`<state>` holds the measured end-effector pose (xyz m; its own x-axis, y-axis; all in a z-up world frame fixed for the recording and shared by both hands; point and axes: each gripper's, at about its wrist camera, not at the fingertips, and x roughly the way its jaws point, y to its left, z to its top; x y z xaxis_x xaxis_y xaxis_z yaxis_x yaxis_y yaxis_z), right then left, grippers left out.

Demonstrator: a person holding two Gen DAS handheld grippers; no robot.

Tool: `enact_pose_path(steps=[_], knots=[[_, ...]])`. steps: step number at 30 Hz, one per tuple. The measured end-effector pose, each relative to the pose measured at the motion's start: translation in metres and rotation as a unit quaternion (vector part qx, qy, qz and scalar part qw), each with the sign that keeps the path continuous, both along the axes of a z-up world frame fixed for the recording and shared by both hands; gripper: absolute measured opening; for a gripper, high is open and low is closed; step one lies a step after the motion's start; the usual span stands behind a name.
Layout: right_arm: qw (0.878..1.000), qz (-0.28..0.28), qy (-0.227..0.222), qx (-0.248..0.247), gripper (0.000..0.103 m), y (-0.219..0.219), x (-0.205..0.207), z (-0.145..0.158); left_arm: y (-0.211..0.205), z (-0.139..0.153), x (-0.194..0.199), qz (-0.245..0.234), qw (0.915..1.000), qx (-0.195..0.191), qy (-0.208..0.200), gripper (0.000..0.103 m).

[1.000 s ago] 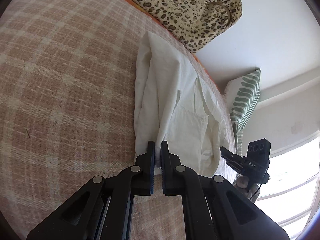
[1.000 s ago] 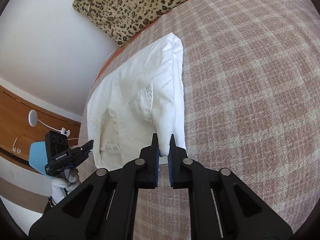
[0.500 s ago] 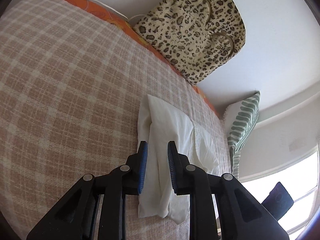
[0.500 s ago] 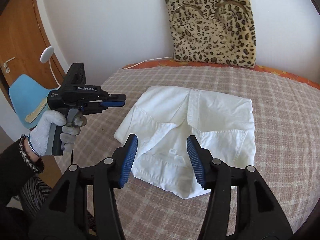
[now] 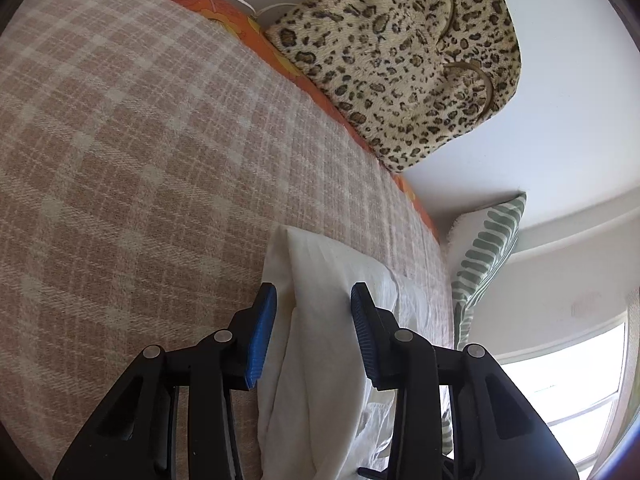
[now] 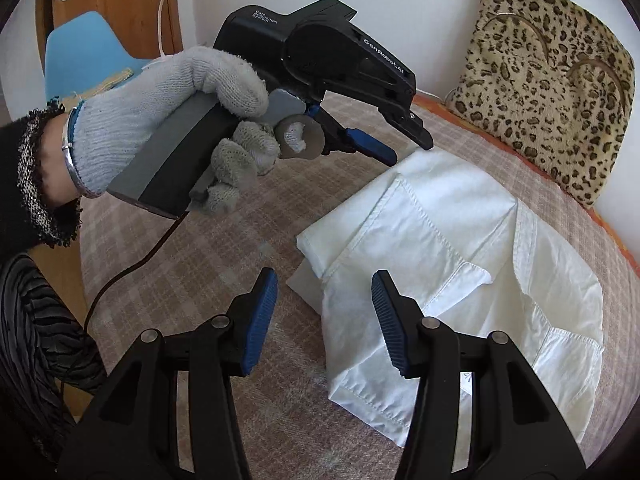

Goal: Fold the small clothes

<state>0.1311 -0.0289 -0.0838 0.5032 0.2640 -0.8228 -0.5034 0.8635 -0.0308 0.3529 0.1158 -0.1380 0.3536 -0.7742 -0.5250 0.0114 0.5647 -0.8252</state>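
The right gripper (image 6: 325, 322) has black angular arms with silver screw heads and ribbed blue pads on its fingers (image 6: 259, 320). The left gripper (image 6: 400, 150) has a black body with white lettering, a grey handle, a grey round trigger and a black cable trailing from its base. The left hand (image 6: 172, 120) wears a grey knitted glove, a silver bracelet, and a black sleeve with a speckled, frayed cuff.

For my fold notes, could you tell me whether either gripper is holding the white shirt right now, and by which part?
Nothing is held. The left gripper, its jaws opening, and the open right gripper are both clear of the white shirt, which lies folded on the checked blanket.
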Motion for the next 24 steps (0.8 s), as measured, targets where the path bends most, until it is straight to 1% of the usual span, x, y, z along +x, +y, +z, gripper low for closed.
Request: enact_pose_path(steps=[1, 2, 3, 5, 6, 8, 11, 14, 16, 17, 18, 19, 21, 24], knots=[[1.0, 0.001, 0.008, -0.004, 0.052, -0.001, 0.002, -0.004, -0.001, 0.0, 0.001, -0.001, 1.0, 0.001, -0.003, 0.03], [1.0, 0.003, 0.018, -0.004, 0.052, -0.003, 0.002, -0.009, -0.002, 0.001, 0.002, -0.002, 0.9999, 0.001, -0.01, 0.022], [1.0, 0.004, 0.024, -0.005, 0.048, -0.003, 0.002, -0.012, -0.003, 0.003, 0.003, -0.004, 0.9998, 0.007, -0.019, 0.008], [0.999, 0.003, 0.034, -0.016, 0.042, -0.004, 0.003, -0.02, -0.005, 0.009, 0.005, -0.002, 0.9984, 0.039, -0.041, 0.005], [0.999, 0.001, 0.039, -0.018, 0.04, -0.005, 0.003, -0.024, -0.005, 0.011, 0.006, -0.001, 0.9979, 0.044, -0.047, 0.003], [0.999, -0.001, 0.045, -0.012, 0.04, -0.007, 0.004, -0.027, -0.002, 0.013, 0.01, 0.008, 0.9971, 0.055, -0.051, 0.002], [0.999, 0.001, 0.043, -0.009, 0.04, -0.006, 0.004, -0.025, 0.001, 0.01, 0.013, 0.014, 0.9974, 0.05, -0.05, 0.002], [0.999, 0.009, 0.036, 0.016, 0.04, -0.006, 0.003, -0.007, 0.005, 0.006, 0.012, 0.019, 0.9986, 0.033, -0.038, 0.002], [1.0, 0.011, 0.005, 0.024, 0.04, -0.004, -0.001, 0.01, 0.009, 0.005, 0.01, 0.021, 0.9992, 0.018, -0.03, 0.003], [1.0, 0.012, -0.013, 0.026, 0.04, -0.001, -0.003, 0.018, 0.01, 0.005, 0.01, 0.019, 0.9995, 0.01, -0.024, 0.005], [0.999, 0.015, -0.026, 0.029, 0.04, 0.002, -0.005, 0.023, 0.011, 0.004, 0.01, 0.019, 0.9997, 0.004, -0.016, 0.009], [0.999, 0.02, -0.035, 0.032, 0.04, 0.007, -0.007, 0.027, 0.01, 0.004, 0.01, 0.019, 0.9998, 0.002, -0.011, 0.01], [0.999, 0.027, -0.043, 0.013, 0.04, 0.019, -0.007, 0.025, 0.007, 0.002, 0.01, 0.015, 0.9998, 0.008, -0.009, 0.01], [0.997, 0.039, -0.052, -0.044, 0.04, 0.039, -0.008, 0.012, 0.003, -0.005, 0.01, 0.011, 0.9999, 0.005, 0.006, 0.01]])
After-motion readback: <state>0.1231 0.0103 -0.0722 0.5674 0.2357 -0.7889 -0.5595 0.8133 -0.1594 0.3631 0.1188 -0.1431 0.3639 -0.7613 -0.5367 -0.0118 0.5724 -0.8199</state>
